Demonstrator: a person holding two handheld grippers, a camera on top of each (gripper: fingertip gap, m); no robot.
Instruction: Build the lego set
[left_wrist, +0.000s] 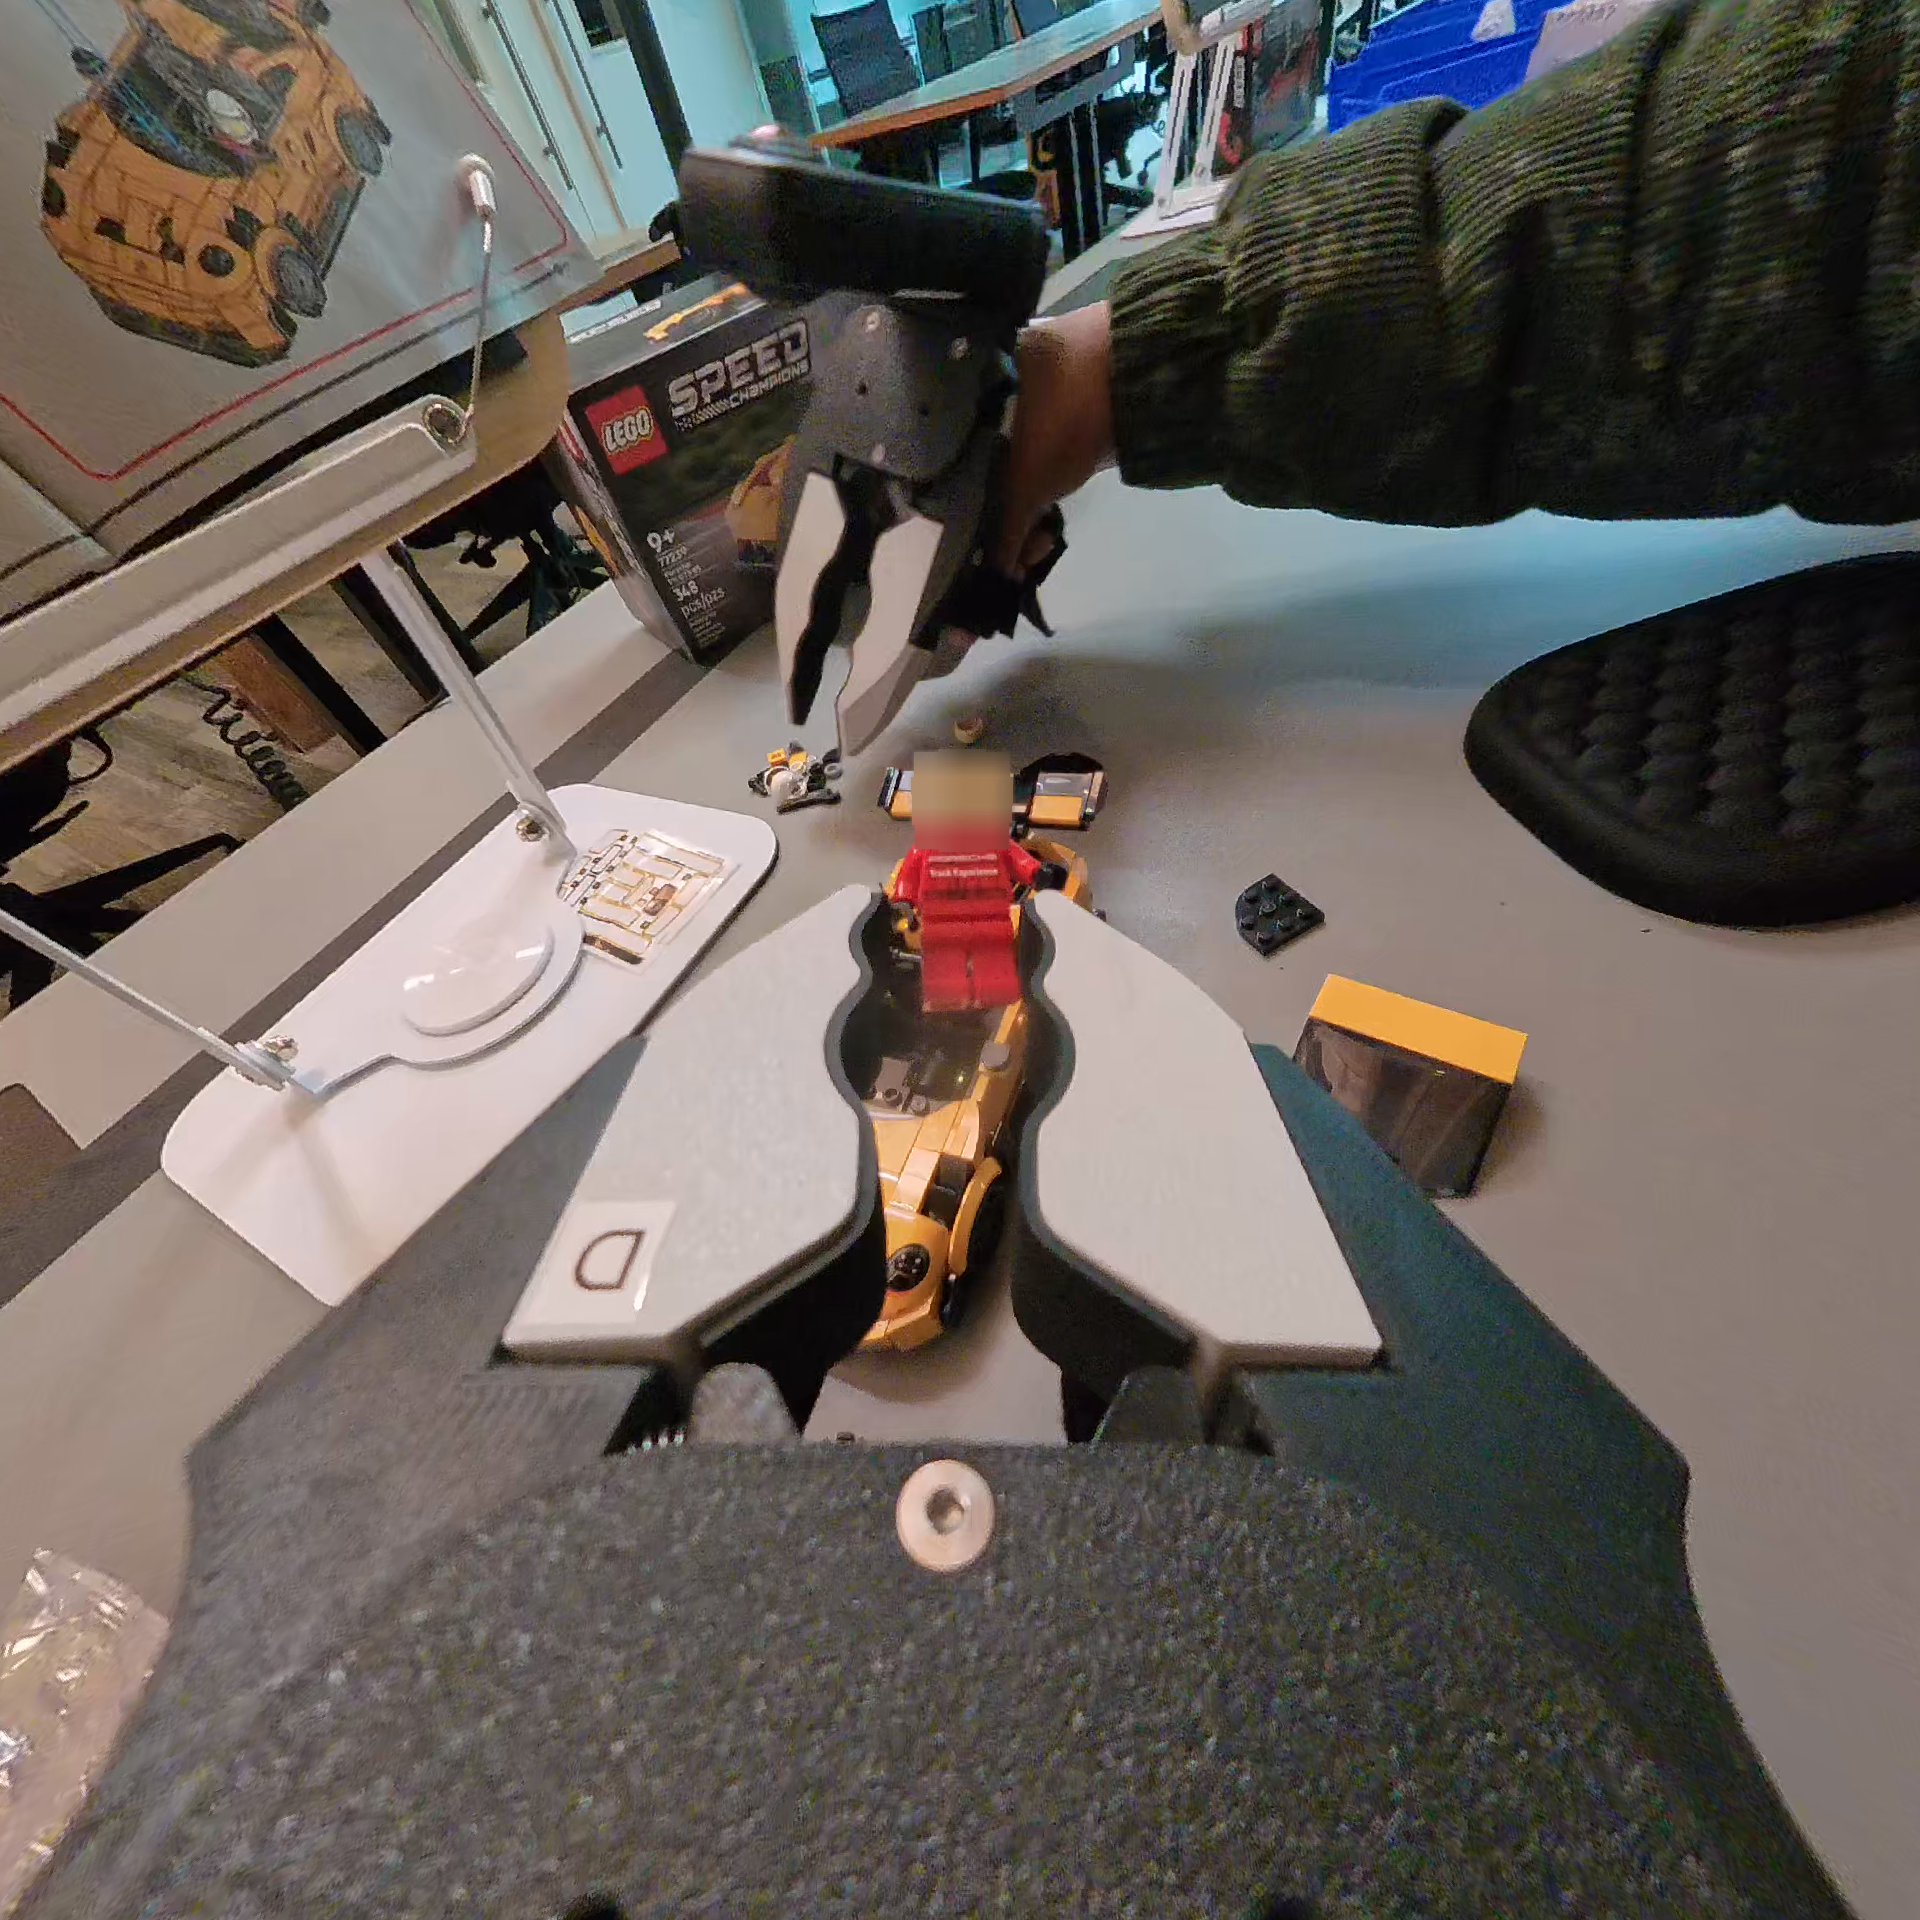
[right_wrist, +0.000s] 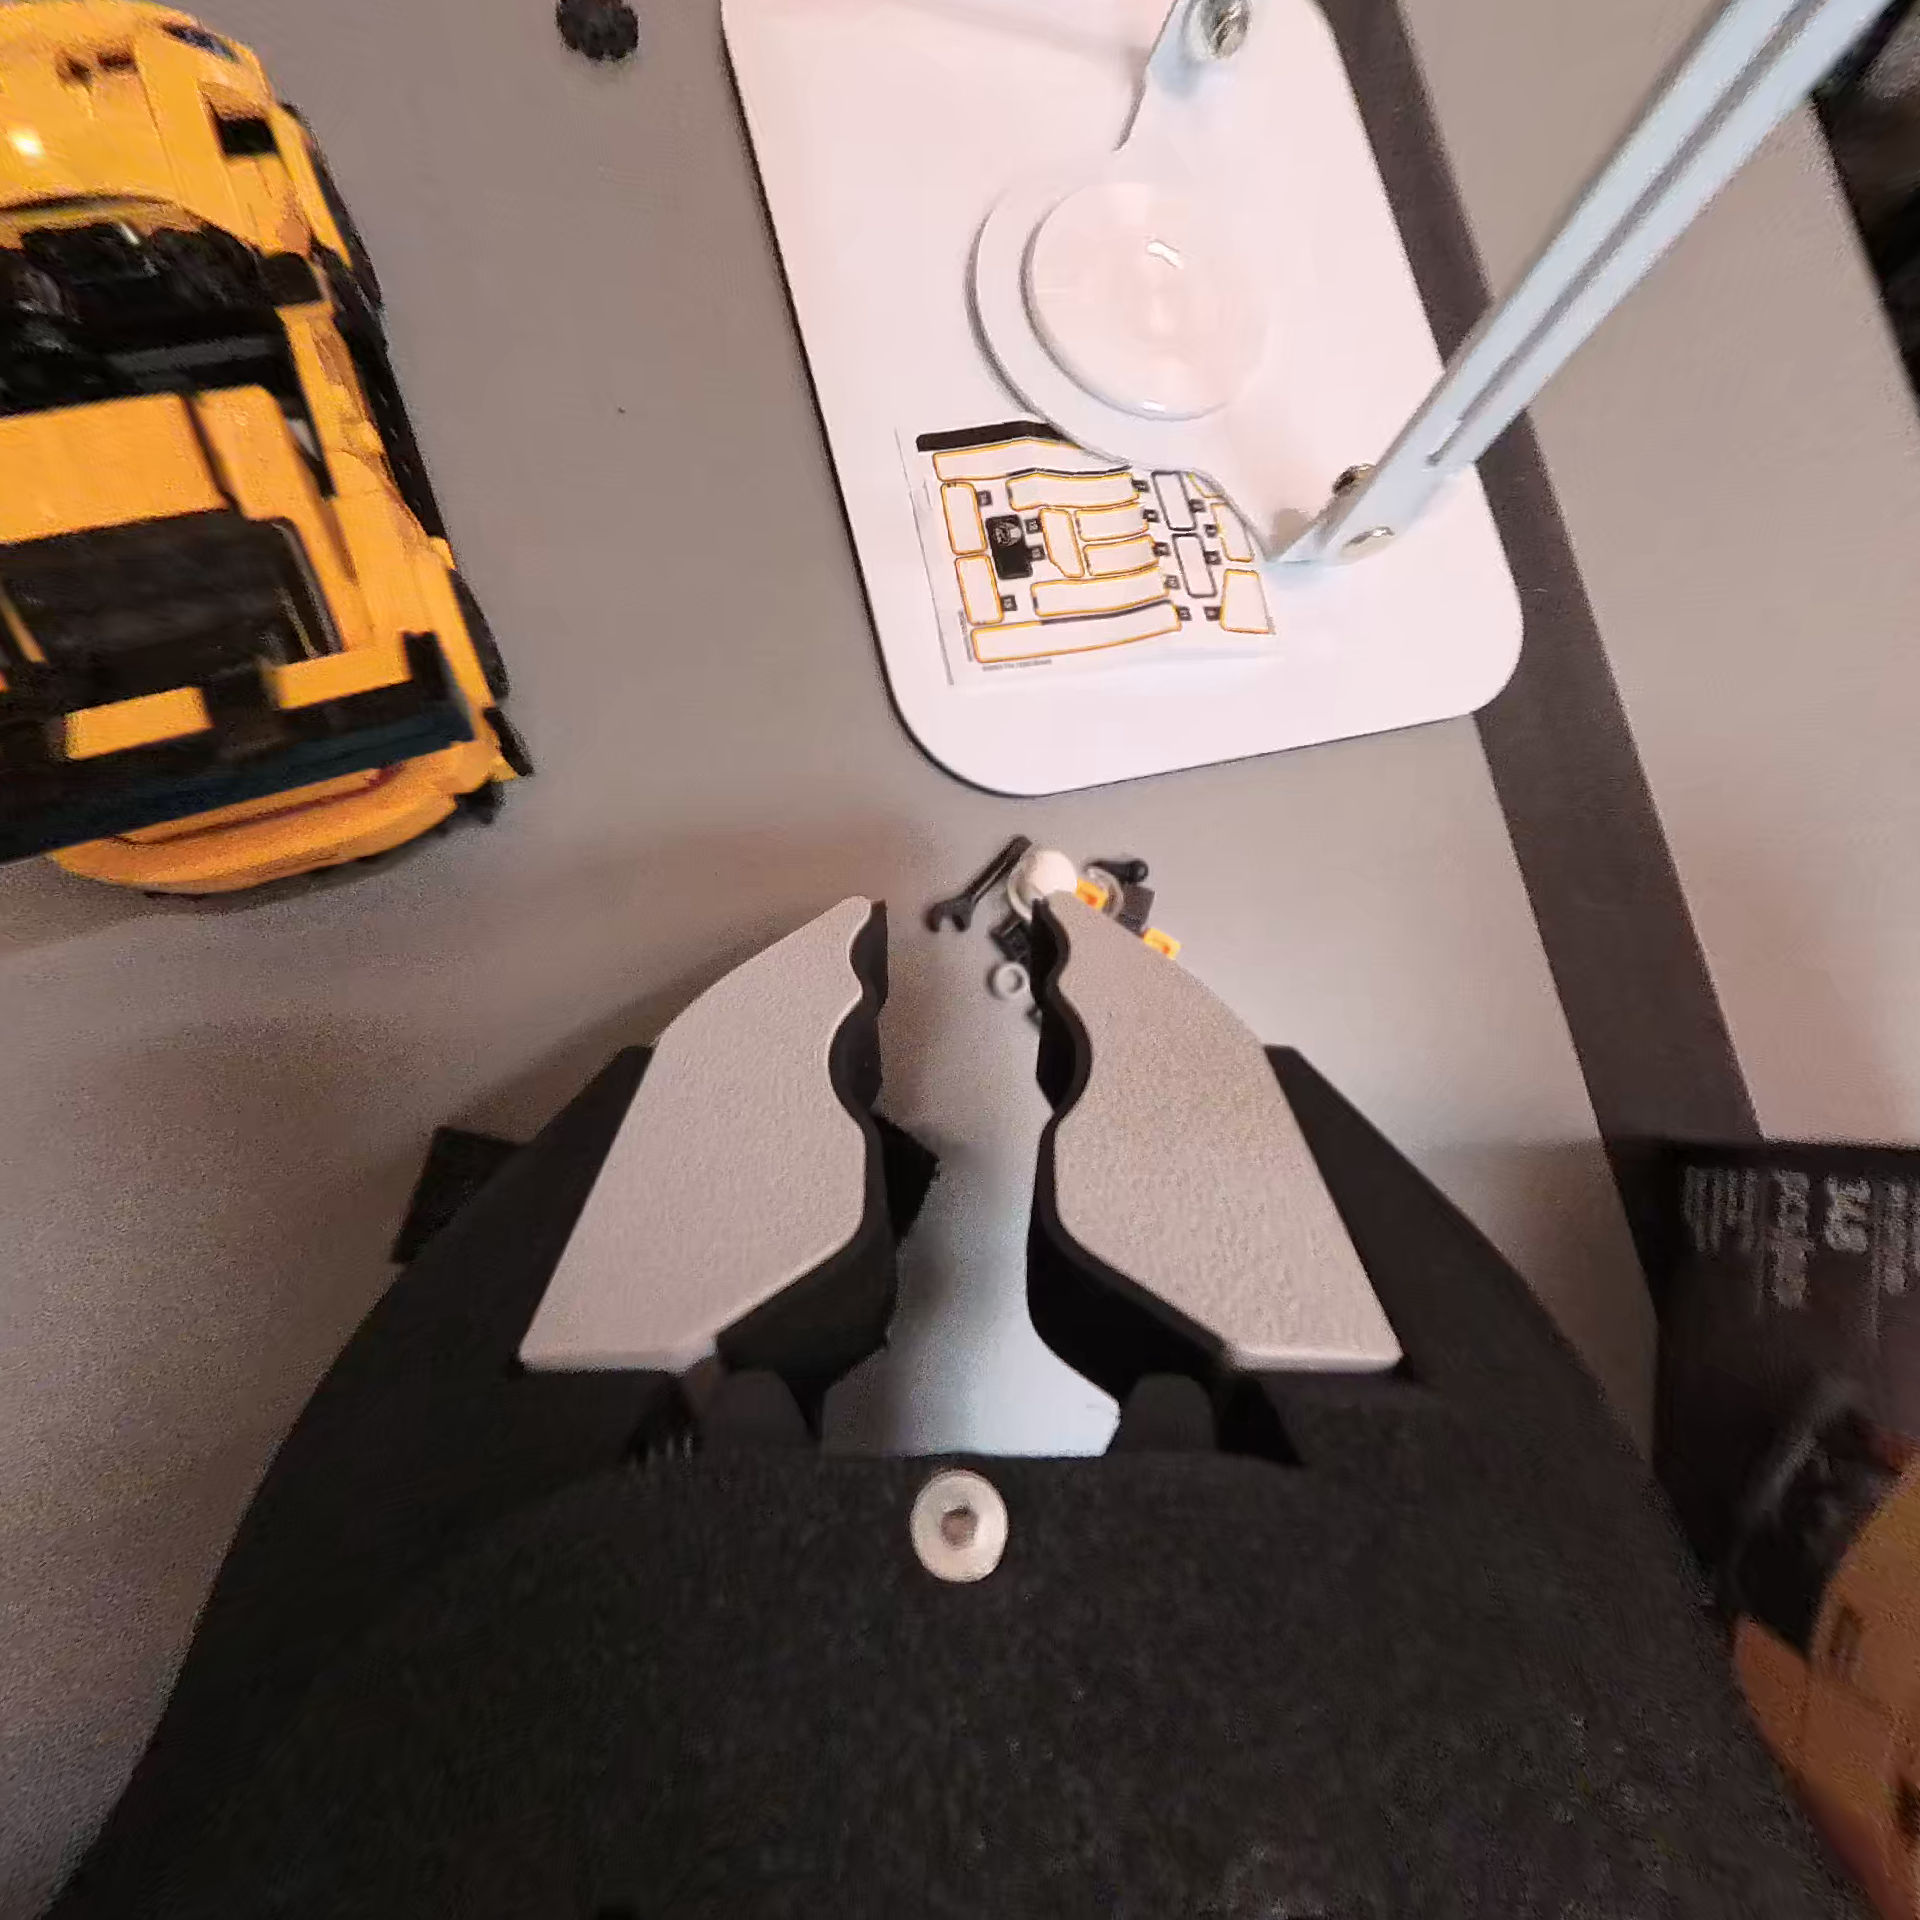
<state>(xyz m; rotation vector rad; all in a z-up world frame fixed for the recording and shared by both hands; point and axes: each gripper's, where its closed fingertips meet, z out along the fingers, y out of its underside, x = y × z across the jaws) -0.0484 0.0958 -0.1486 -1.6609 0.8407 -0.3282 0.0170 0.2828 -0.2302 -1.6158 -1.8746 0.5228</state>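
The yellow Lego car (left_wrist: 940, 1174) lies on the grey table, nose toward my left gripper; its rear half also shows in the right wrist view (right_wrist: 208, 499). My left gripper (left_wrist: 956, 902) is shut on a red minifigure (left_wrist: 966, 935), fingertips against its arms, holding it upright over the car's cockpit. My right gripper (right_wrist: 961, 914) is open and empty. It points down at a small pile of loose parts (right_wrist: 1049, 894), just above them. From the left wrist view, the right gripper (left_wrist: 828, 729) hangs over that pile (left_wrist: 795, 781).
A white stand base (left_wrist: 364, 1091) carries a sticker sheet (right_wrist: 1091, 561) and holds up the instruction booklet (left_wrist: 208, 208). A yellow-and-black roof piece (left_wrist: 1408, 1091), a black plate (left_wrist: 1280, 914) and a small tan piece (left_wrist: 968, 727) lie right of the car. The set box (left_wrist: 686, 468) stands behind. The grippers' ends are close to 20 centimetres from one another. The black plate (left_wrist: 1280, 914) lies around 15 centimetres away from my left fingertips.
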